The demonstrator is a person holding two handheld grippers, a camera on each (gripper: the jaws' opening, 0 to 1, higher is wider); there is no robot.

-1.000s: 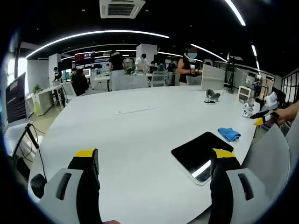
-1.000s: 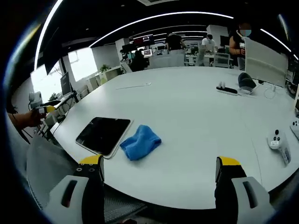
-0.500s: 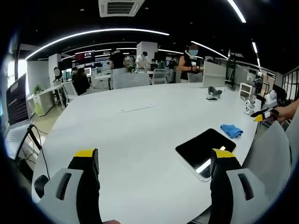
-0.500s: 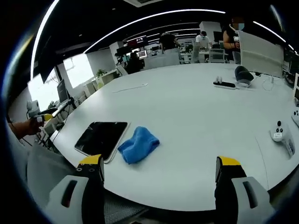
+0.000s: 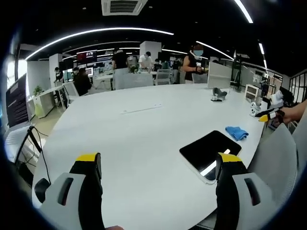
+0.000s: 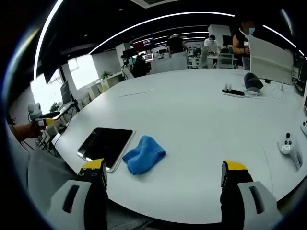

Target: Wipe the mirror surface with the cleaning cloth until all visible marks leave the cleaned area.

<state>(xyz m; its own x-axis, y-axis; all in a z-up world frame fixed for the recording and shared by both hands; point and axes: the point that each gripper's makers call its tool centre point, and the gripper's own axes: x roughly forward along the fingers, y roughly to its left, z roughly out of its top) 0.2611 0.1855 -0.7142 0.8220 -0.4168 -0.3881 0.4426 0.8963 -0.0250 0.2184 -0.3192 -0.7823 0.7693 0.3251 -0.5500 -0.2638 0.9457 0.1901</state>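
Note:
A dark rectangular mirror (image 5: 209,149) (image 6: 105,143) lies flat near the edge of the big white table (image 5: 134,139) (image 6: 201,124). A crumpled blue cleaning cloth (image 6: 143,154) (image 5: 236,132) rests on the table just beside the mirror. My left gripper (image 5: 158,165) is open, held above the table edge to the left of the mirror. Open as well, my right gripper (image 6: 163,175) hovers short of the cloth with nothing between its jaws. The other gripper (image 5: 266,115) (image 6: 45,122) appears small at each view's side, held by a hand.
A white controller (image 6: 289,146) lies at the table's right. A power strip (image 6: 233,92) and a dark headset (image 6: 253,80) sit farther back. A grey chair back (image 6: 45,175) (image 5: 276,158) stands at the table edge. Several people work at desks behind. A cable (image 5: 36,148) hangs at the left.
Both views shifted slightly with my hands. The mirror and cloth stay put on the table and both grippers remain open.

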